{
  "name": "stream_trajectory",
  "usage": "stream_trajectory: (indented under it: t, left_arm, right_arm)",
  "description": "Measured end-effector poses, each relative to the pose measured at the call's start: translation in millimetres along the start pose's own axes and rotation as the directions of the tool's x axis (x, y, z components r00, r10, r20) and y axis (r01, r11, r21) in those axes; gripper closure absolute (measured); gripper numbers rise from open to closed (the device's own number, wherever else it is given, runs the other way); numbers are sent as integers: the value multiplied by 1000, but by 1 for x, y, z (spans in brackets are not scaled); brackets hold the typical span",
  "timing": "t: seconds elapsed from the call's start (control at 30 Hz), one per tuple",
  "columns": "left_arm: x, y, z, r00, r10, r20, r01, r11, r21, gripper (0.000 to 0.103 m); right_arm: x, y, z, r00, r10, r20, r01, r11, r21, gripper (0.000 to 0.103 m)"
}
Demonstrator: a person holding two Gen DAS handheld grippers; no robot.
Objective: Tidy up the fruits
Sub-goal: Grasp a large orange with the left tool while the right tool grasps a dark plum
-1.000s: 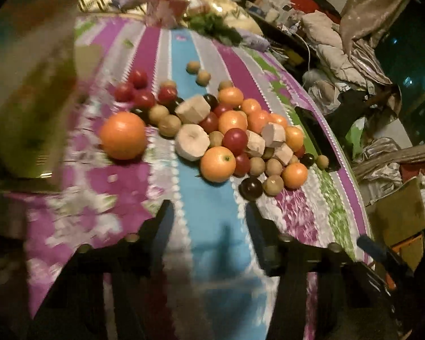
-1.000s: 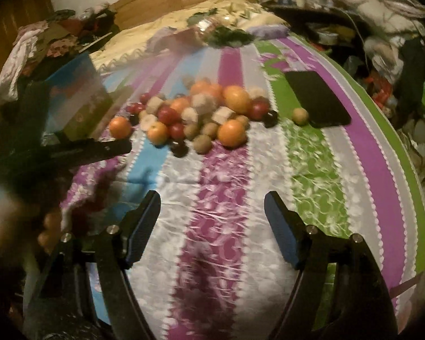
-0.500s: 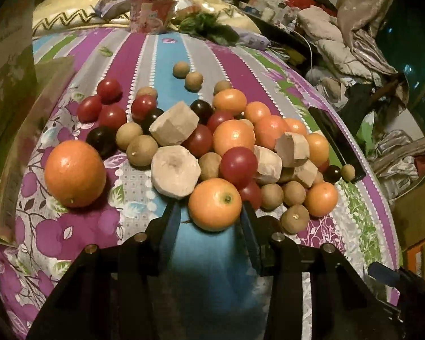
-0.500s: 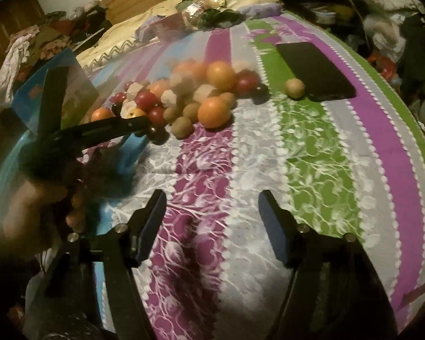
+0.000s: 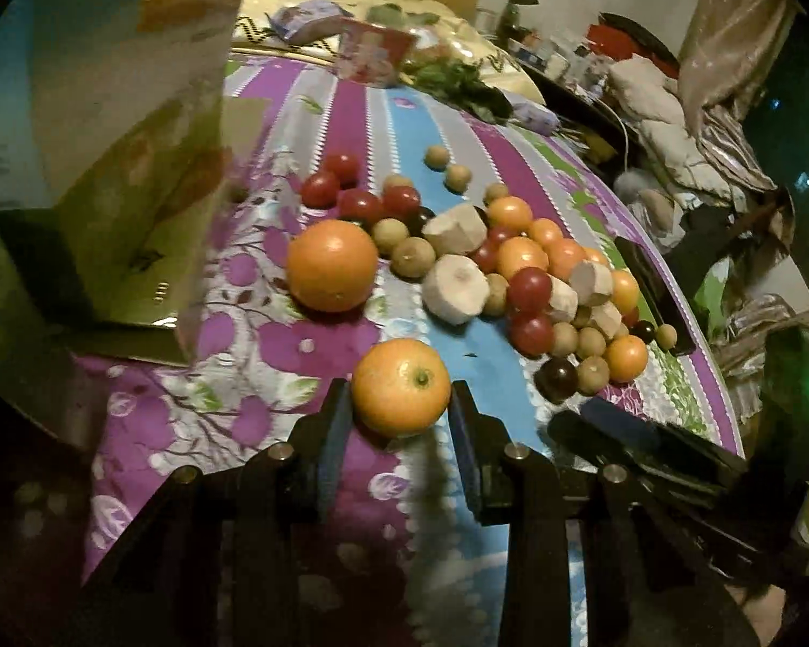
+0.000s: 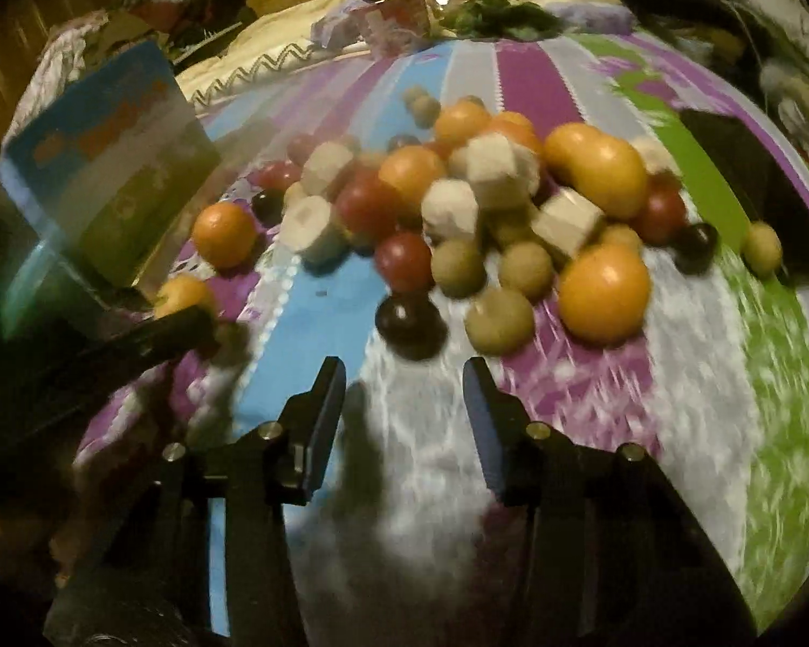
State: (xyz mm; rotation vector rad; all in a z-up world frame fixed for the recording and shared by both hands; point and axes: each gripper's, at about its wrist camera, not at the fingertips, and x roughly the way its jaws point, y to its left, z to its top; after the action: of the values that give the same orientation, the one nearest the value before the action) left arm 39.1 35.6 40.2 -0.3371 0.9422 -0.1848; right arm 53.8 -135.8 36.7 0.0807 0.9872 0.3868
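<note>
Left wrist view puts an orange (image 5: 400, 387) squarely between our left gripper (image 5: 399, 415) fingers, lying on the striped bedspread (image 5: 275, 345) a little apart from the fruit pile (image 5: 518, 275). The risk we judge most likely is a slip: the orange is round and smooth, and if the pads catch it off-centre it could squirt forward into the pile and scatter the small brown fruits and cherry tomatoes, which look ready to roll on the soft cloth. A larger orange (image 5: 331, 265) sits just beyond, beside an open cardboard box (image 5: 151, 199) at the left, so a careless lift could bump it too. Our right gripper (image 6: 404, 410) is coming in fast, judging by the blur, and a dark plum (image 6: 410, 323) lies just ahead of its tips; a hurried close could knock it aside.

As for the jaws, the left pair is closing and stands narrow, both pads against the orange's sides. The right pair is also closing, moderately spread, with nothing between the fingers but bedspread.
</note>
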Motion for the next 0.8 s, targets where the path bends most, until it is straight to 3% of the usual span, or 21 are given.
stream_trajectory:
  t: [0.33, 0.5, 0.8]
  left_arm:
    - [5, -1, 6, 1000, -9, -4, 9, 1000, -18, 66]
    - [-4, -7, 8, 1000, 13, -7, -13, 1000, -8, 66]
    - [-88, 9, 41, 988, 132, 85, -131, 991, -24, 66]
  right_arm:
    - [14, 8, 9, 996, -93, -5, 93, 995, -44, 76]
    - [7, 8, 11, 996, -93, -6, 92, 995, -47, 76]
    - [-50, 38, 43, 995, -76, 59, 80, 994, -71, 76]
